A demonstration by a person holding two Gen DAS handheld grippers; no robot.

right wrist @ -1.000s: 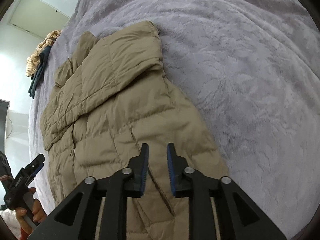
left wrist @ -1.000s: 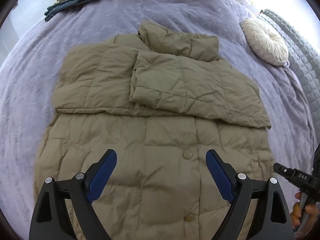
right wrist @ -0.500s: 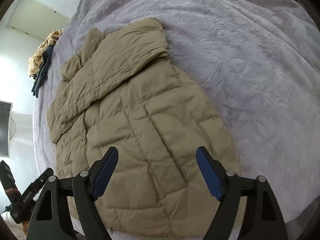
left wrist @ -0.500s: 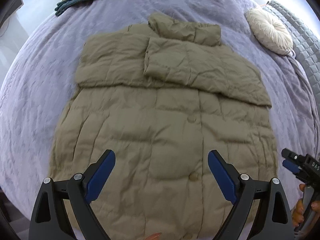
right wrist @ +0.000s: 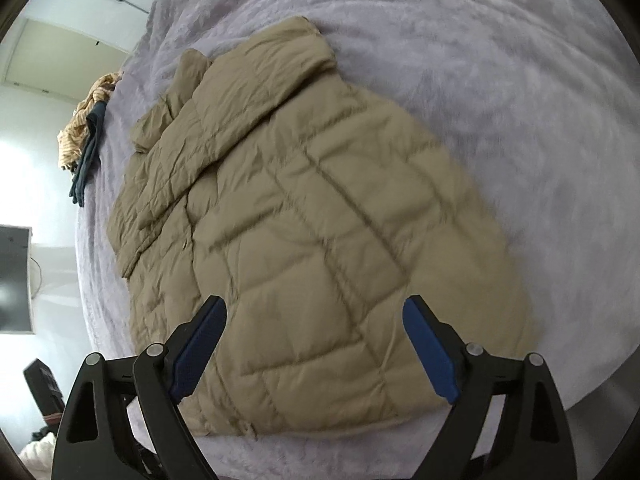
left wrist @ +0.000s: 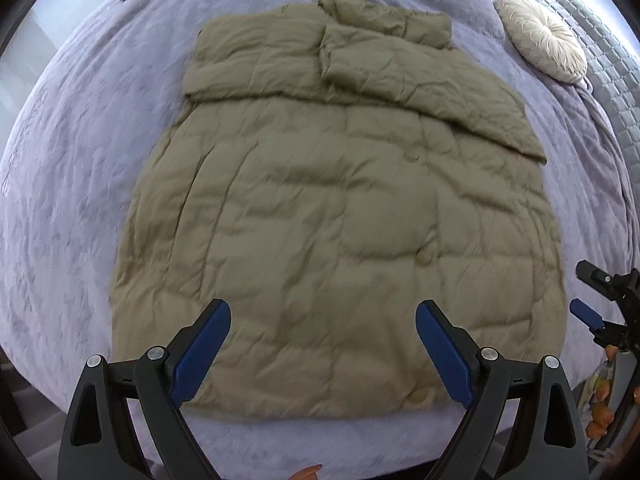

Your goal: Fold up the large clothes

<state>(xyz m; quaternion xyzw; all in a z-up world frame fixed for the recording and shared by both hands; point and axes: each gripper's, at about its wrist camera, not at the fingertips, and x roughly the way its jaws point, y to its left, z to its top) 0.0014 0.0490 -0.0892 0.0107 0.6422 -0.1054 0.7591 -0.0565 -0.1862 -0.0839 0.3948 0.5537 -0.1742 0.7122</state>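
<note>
Lavender bedding [left wrist: 72, 168] is spread beneath a khaki puffer coat [left wrist: 328, 216], sleeves folded across. A round cushion [left wrist: 540, 46] is shown only by the left view, a dark wall screen [right wrist: 14, 280] only by the right. Both the left gripper [left wrist: 322, 344] and the right gripper [right wrist: 314, 344] are held above the hem, jaws apart and empty, the right's just opened.

The right gripper [right wrist: 314, 350], nearly closed a second ago over the near hem of the tan puffer jacket [right wrist: 320, 248], has just been opening and its jaws now stand wide, with nothing pressed between the pads; the jacket lies flat on the lavender bedspread [right wrist: 500, 100] beneath them. Both views now take in the jacket's near hem. The left gripper [left wrist: 324, 354] now frames the hem instead of the jacket's middle.
</note>
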